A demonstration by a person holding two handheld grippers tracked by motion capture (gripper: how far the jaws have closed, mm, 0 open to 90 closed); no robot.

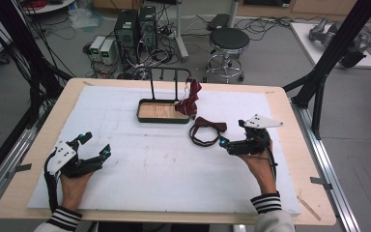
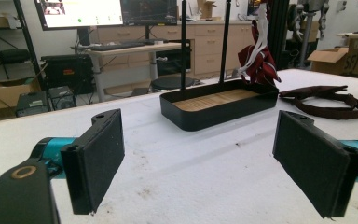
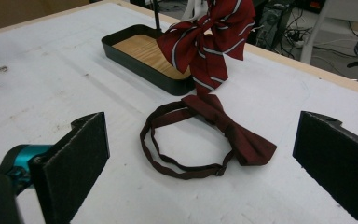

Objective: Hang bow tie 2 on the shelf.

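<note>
Two grippers we see with jaws spread wide, grasping nothing: left gripper (image 1: 91,146) near the table's left edge, right gripper (image 1: 232,137) just beside the bow tie (image 1: 207,128), which lies right of the tray (image 1: 147,117).

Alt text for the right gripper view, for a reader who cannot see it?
A dark red bow tie with its looped strap lies flat on the white table, straight ahead of the open right gripper, whose black jaws stand wide apart. Behind it, a striped red bow hangs over a black tray with a wooden floor.
</note>
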